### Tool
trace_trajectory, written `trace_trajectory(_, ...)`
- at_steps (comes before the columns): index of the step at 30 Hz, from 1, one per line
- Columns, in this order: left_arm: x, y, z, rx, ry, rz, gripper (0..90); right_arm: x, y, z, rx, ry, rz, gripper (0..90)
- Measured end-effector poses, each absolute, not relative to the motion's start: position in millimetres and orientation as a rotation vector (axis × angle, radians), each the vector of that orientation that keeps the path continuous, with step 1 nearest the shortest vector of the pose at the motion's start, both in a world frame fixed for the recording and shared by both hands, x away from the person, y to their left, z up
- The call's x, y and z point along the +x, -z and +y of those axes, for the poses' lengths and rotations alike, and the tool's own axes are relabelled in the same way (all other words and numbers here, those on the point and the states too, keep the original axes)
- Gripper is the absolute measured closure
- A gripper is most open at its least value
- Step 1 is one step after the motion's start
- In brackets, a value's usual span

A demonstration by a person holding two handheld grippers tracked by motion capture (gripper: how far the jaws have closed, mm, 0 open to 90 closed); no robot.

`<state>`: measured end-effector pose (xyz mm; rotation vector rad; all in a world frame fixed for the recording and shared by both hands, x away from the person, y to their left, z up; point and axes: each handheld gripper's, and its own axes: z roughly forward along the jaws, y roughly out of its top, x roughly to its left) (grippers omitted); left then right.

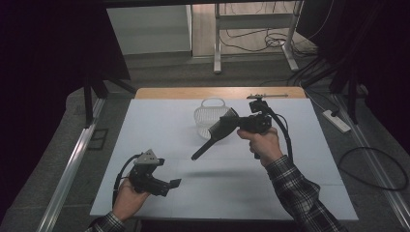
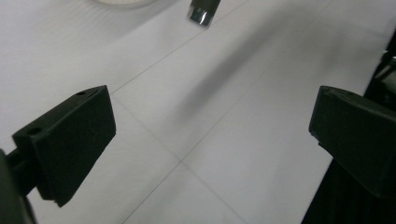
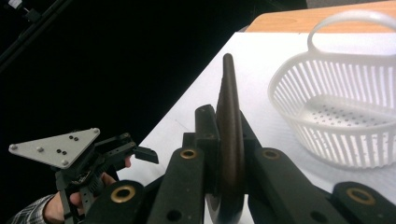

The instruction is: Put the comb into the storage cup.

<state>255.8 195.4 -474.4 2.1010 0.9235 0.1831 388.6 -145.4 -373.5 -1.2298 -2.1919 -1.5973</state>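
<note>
The right gripper (image 1: 240, 124) clamps the dark brush (image 1: 216, 133) by its head, lifted beside the white basket (image 1: 208, 113), probably to drop it in, while the left gripper (image 1: 170, 184) waits open over the table (image 1: 159, 125).

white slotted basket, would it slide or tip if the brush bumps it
The white slotted plastic basket with a loop handle looks thin-walled and empty, so probably light and apt to slide on the smooth white table. Its wide, low bowl likely resists tipping. The dark paddle hairbrush, clamped in the right gripper, seems stiff enough to push it.
</note>
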Motion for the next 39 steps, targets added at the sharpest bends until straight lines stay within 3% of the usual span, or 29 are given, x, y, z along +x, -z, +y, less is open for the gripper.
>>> trace_trajectory(14, 240, 477, 213, 2.091, -0.263, 0.971, 0.3, 402, 360, -150, -1.256, 1.636, -2.196, 86.3)
trace_trajectory(39, 219, 480, 237, 2.056, -0.273, 0.984, 0.3, 428, 339, -152, -1.341, 1.677, -2.204, 86.3)
